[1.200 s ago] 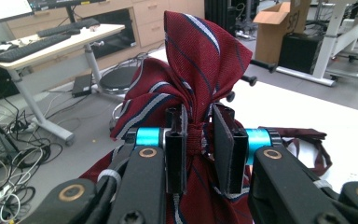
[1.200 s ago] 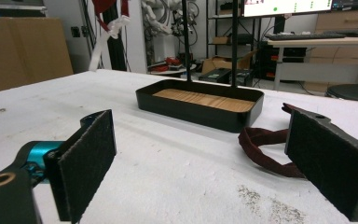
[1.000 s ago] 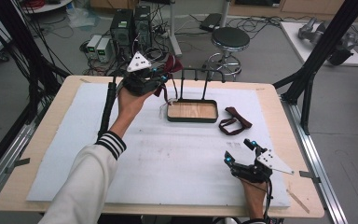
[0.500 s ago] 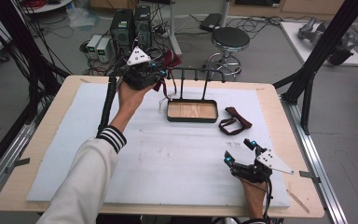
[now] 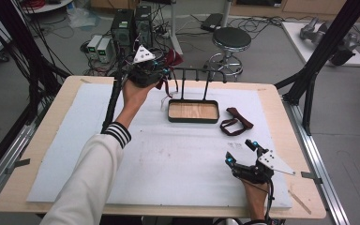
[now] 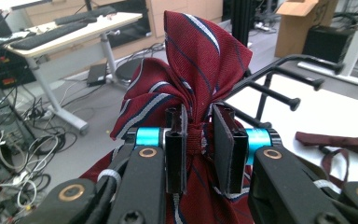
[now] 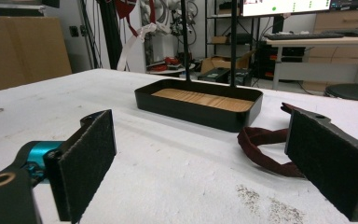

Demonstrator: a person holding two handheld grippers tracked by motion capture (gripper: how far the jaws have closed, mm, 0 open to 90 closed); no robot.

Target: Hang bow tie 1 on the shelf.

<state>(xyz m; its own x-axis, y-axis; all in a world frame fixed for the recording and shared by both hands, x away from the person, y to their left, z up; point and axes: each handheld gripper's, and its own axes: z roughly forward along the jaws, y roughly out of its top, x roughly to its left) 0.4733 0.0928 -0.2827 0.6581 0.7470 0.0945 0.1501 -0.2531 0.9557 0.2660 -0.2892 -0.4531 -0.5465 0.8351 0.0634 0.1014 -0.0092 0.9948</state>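
Left tool (image 6: 199, 135): was seen closed on a red striped bow tie (image 6: 200, 60), pinched at its knotted middle; the tie's wings were bunched upward above the jaws and more cloth hung below them.
Left tool's place: was held raised at the far left of the desk (image 5: 37, 140), just beside the left end of the stand's top bar in the high view (image 5: 147, 70).
Stand (image 5: 193, 111): a black tray with a wooden floor was set at the far middle of the desk, two thin posts rising from it to a crossbar (image 5: 201, 71) with short pegs.
Deciding relation: the crossbar was judged to lie to the right of the held bow tie and close to it, its long axis running left to right across the desk; the left tool was by far the nearer to it.
Second tie (image 5: 236, 122): a dark red strap piece was left lying flat on the desk, just right of the tray.
Right tool (image 5: 243, 154): was rested low at the near right edge with jaws spread wide and nothing between them; it was pointed toward the tray (image 7: 200, 105) and the strap (image 7: 265, 147), well apart from the crossbar.
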